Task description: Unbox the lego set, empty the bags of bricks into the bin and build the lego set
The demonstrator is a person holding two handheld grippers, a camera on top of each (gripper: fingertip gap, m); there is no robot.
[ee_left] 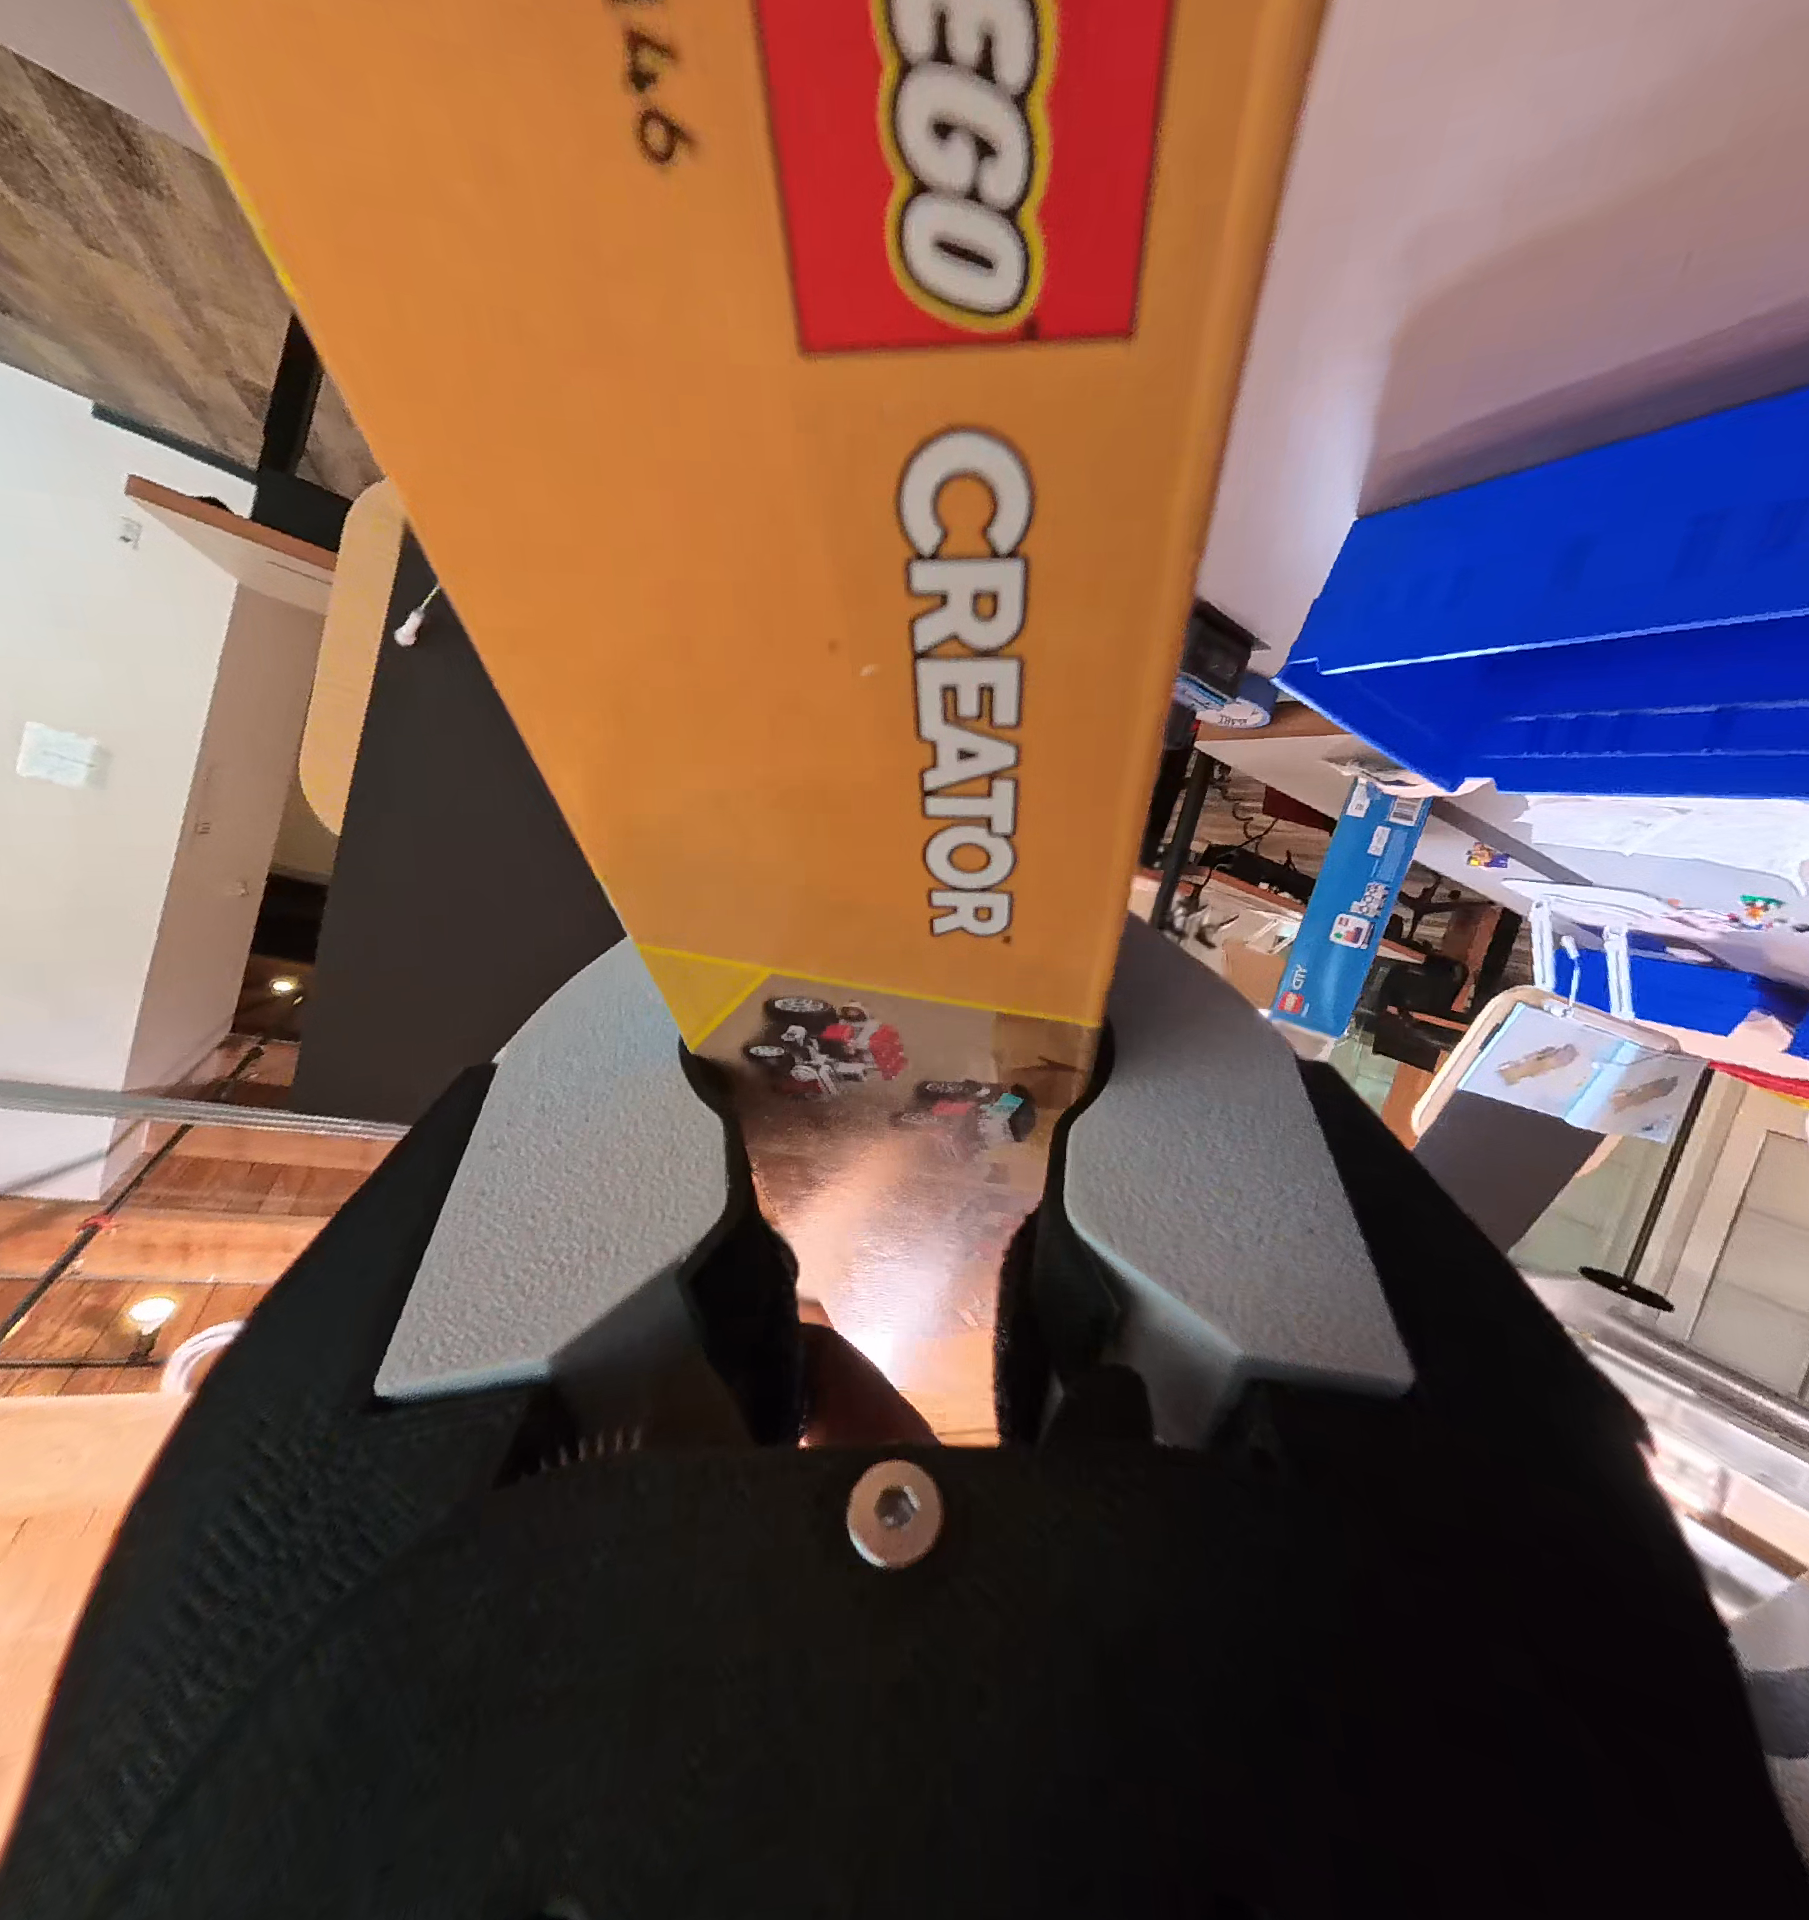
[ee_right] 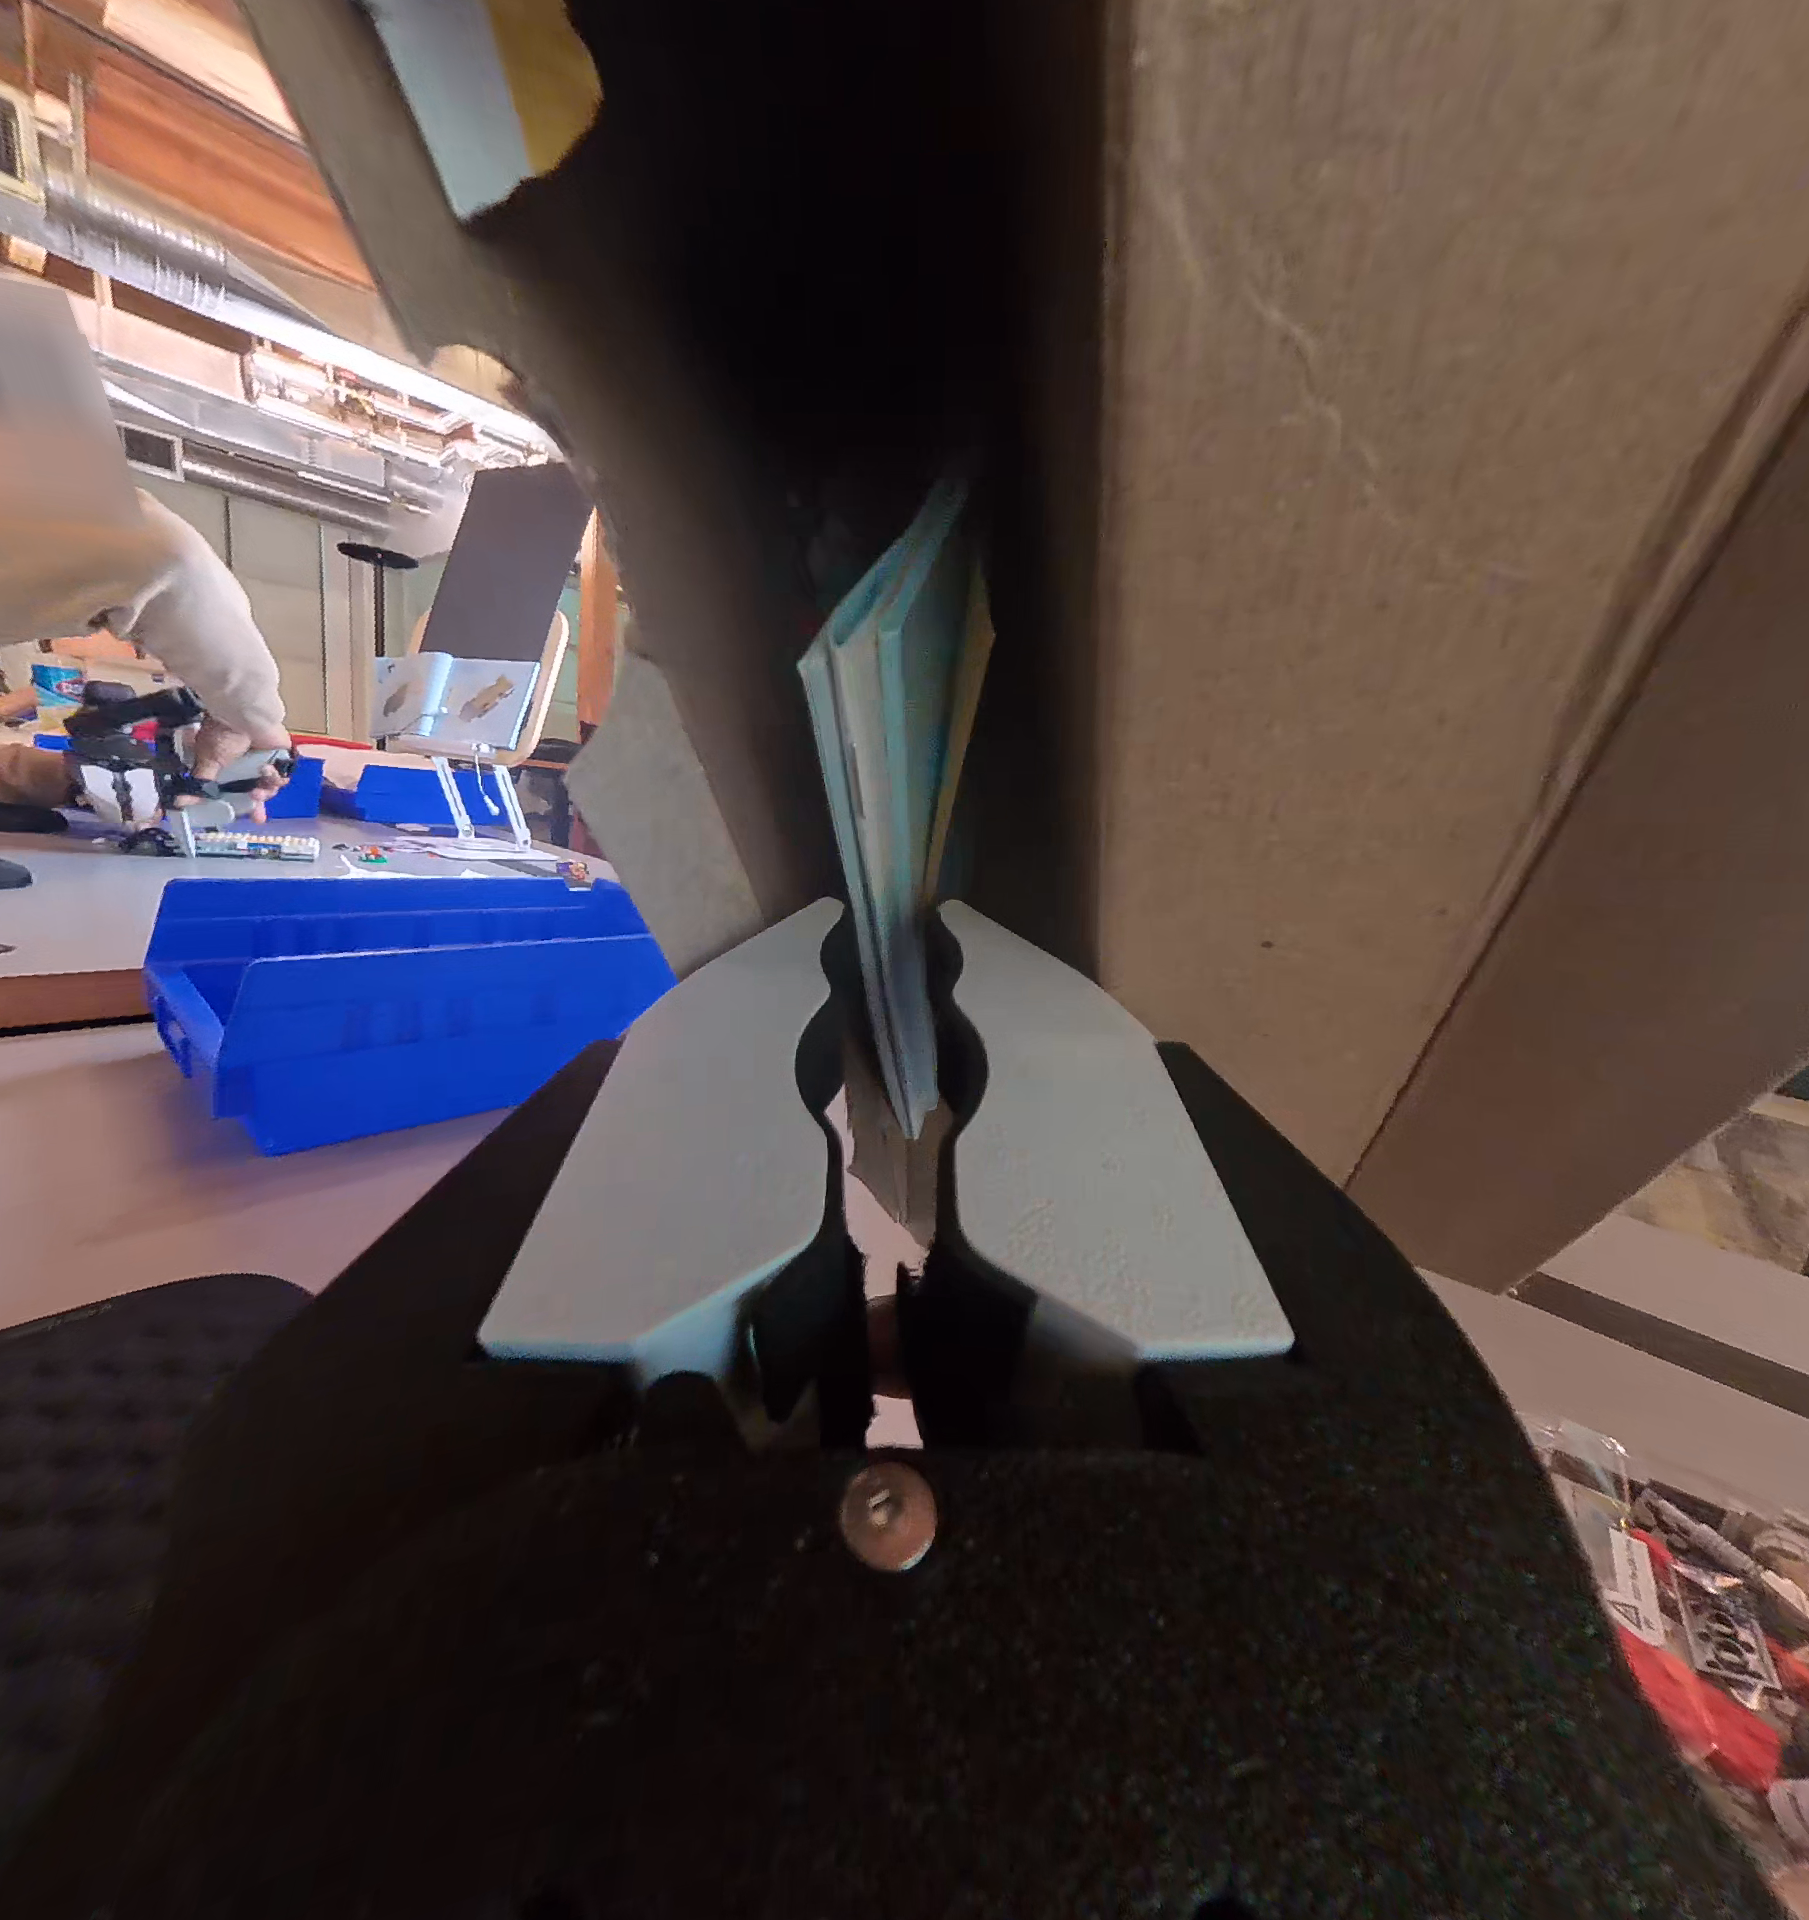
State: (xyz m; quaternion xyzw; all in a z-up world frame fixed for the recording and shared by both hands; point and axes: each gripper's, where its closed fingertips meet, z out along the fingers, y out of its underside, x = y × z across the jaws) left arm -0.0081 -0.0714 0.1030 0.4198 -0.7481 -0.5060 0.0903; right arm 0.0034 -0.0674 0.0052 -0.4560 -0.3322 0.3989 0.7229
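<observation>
Left gripper [ee_left: 895, 1049] is clamped on the end of the box [ee_left: 775, 520], fingers [ee_left: 588, 1143] pinching its narrow edge. The box sticks straight out from the fingers, and the view is rolled sideways, so the box is held up off the table [ee_right: 69, 1164] at an odd tilt.

Right gripper [ee_right: 887, 935] is closed on the booklets [ee_right: 905, 727], a thin stack poking out of the open box; its brown inside walls fill the right view. A flap [ee_right: 661, 810] hangs loose just left of the stack.

Bin [ee_right: 391, 997] sits on the table, left of the right gripper, well apart from the box. A bag [ee_right: 1731, 1662] of bricks lies on the table at lower right, already out.

Risks, as I judge them: only the stack's corner is pinched, so pages could slip or tear if pulled fast; the box could twist in the left grip since it is held by one end; any remaining bags could drop out of the open end.

Right gripper points up into the box mouth; left is rolled roughly a quarter turn.
</observation>
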